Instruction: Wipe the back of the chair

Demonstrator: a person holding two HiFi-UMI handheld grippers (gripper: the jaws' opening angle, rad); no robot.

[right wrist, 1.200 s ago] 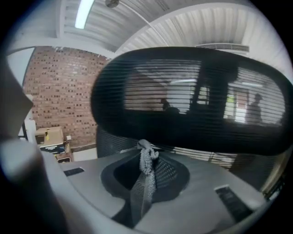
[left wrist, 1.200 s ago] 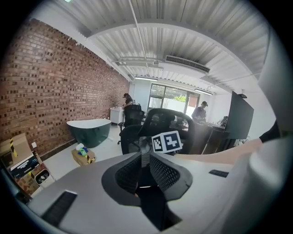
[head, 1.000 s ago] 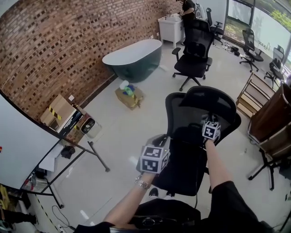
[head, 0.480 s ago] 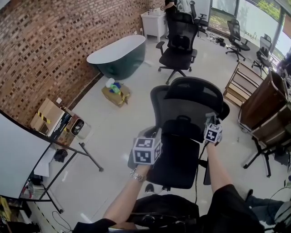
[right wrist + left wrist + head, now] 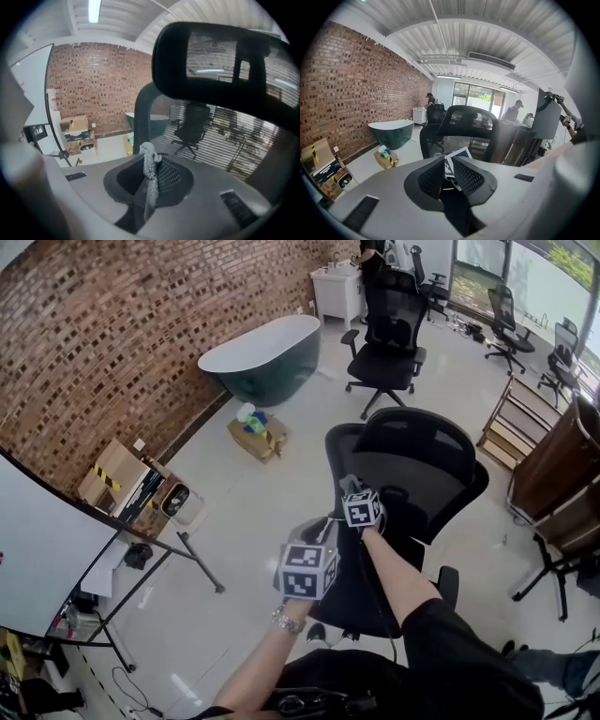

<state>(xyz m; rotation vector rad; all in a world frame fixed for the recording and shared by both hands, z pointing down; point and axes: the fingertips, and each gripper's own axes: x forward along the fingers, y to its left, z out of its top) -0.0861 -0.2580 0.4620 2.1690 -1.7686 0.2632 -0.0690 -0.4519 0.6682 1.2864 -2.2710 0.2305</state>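
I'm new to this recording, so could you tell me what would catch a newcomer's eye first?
A black mesh office chair fills the middle of the head view. The right gripper is shut on a grey cloth, close to the chair's back. A dark green bathtub stands along the brick wall beyond.

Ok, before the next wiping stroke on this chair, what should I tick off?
1. Cloth clamped in the right gripper fingers: ok.
2. Right gripper up at the chair back, near its left edge: ok.
3. Cloth touching the chair back: cannot tell.
4. Left gripper empty, fingers only narrowly apart: ok.
5. Left gripper steadying the chair: not ok, it grips nothing.
6. Second office chair stands well apart from the one being wiped: ok.
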